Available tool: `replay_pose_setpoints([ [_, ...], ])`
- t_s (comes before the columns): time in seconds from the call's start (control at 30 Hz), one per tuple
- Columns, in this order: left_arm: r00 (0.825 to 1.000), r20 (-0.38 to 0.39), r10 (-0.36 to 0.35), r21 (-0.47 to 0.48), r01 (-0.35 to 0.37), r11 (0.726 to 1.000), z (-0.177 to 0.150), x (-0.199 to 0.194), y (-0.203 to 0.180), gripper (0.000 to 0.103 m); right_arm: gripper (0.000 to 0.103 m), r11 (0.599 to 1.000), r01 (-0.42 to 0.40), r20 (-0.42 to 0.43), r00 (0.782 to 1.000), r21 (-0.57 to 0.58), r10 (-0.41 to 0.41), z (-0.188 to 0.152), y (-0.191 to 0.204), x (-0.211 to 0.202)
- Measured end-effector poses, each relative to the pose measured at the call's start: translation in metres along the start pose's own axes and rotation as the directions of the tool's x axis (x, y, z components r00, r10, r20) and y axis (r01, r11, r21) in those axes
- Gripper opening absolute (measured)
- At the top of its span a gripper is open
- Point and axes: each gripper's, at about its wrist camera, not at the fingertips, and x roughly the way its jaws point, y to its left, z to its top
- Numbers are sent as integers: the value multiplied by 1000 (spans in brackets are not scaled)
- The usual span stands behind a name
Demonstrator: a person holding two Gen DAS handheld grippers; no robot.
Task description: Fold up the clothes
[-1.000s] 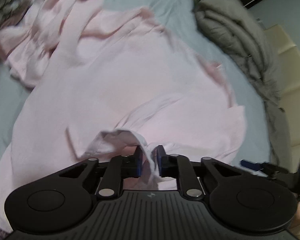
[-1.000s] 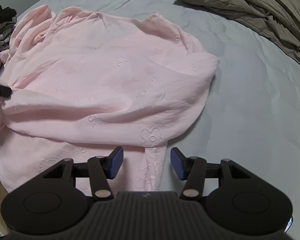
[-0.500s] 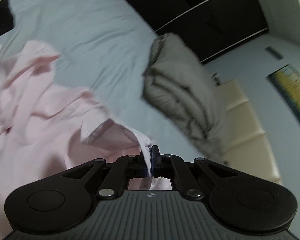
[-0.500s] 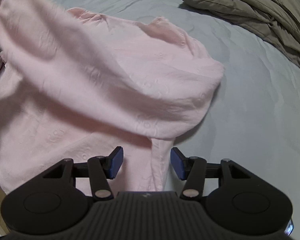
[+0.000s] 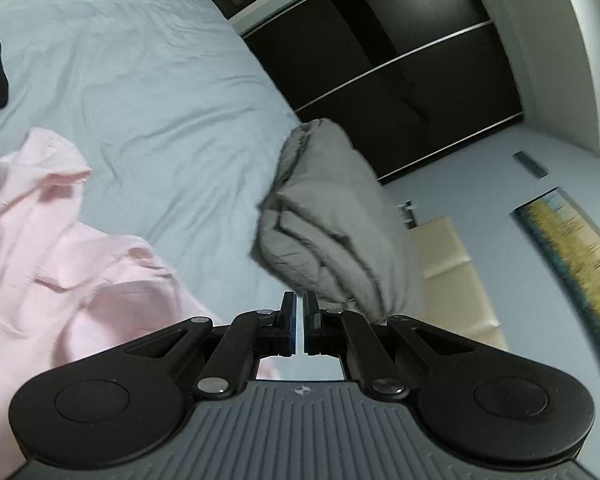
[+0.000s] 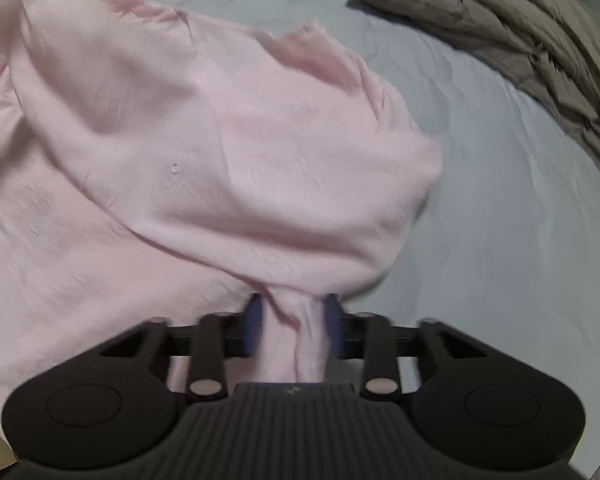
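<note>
Right tool (image 6: 294,326) closing round bunched pink edge, grip unconfirmed. Left tool (image 5: 299,326) nearly clenched, nothing visible between fingers. Pink garment (image 6: 228,152) rumpled, part-lifted over bed (image 6: 500,208): light, limp, thin; best taken at hem corners. Grey duvet (image 6: 520,28) beyond.

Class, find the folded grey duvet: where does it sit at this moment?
In the left wrist view the grey duvet lies on the bed sheet, right of the pink garment.

The left gripper (image 5: 299,312) is tilting up, and its two fingers are sitting almost together with only a thin gap and nothing showing between them. The right gripper (image 6: 293,316) is pointing down, its fingers pressing on pink cloth.
</note>
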Motion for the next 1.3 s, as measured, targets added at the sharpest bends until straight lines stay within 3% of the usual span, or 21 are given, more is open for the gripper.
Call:
replay_pose_setpoints([
  [0.03,999,-11,30,8,-30,1000,-1,3,3,1,17,1000,-3,-8,1000,12,3,-2,-3,1],
  [0.27,968,-118,221,166,-200,966,-21,19,16,4,15,998,-19,-7,1000,61,19,-15,-14,-2],
  [0.33,952,-120,281,229,-249,941,-28,23,21,22,17,998,-29,1,1000,61,29,-17,-14,-4],
  [0.37,942,-120,312,259,-274,926,-31,25,24,44,17,998,-34,5,999,61,34,-18,-13,-6],
  [0.4,936,-119,331,273,-289,917,-34,25,28,55,24,997,-41,9,999,63,41,-18,-13,-7],
  [0.43,927,-127,353,292,-305,906,-37,28,33,55,37,997,-49,14,999,65,48,-19,-13,-8],
  [0.5,907,-140,398,332,-336,882,-44,34,44,55,46,996,-60,24,998,61,59,-19,-11,-11],
  [0.57,890,-130,437,376,-364,852,-51,39,53,55,46,996,-68,36,997,49,67,-18,-8,-13],
  [0.67,880,-120,460,423,-374,825,-58,47,63,55,46,997,-65,40,997,40,63,-16,-6,-11],
  [0.73,883,-130,451,430,-359,828,-61,54,67,53,45,998,-57,41,998,42,55,-15,-5,-9],
  [0.8,881,-147,449,433,-351,831,-62,60,69,26,43,998,-45,43,998,47,43,-12,-3,-5],
  [0.87,880,-160,447,432,-344,834,-62,65,70,18,36,998,-38,42,998,50,36,-10,0,-3],
  [0.9,883,-159,443,427,-343,837,-61,65,70,6,26,998,-34,41,999,51,32,-8,1,-2],
  [0.93,885,-156,439,422,-342,840,-61,65,70,2,20,998,-24,40,999,50,22,-8,3,-2],
  [1.0,893,-147,426,406,-338,849,-59,63,69,0,11,999,-7,32,999,51,5,-7,4,-2],
  [1.1,923,-92,373,365,-317,875,-47,49,61,0,4,998,10,16,1000,57,-11,-9,2,-2],
  [1.2,944,-5,329,316,-310,897,-29,26,53,0,3,998,19,-5,1000,68,-19,-15,-4,1],
  [1.3,943,82,324,258,-334,907,-8,4,55,0,3,997,29,-24,999,68,-27,-22,-5,7],
])
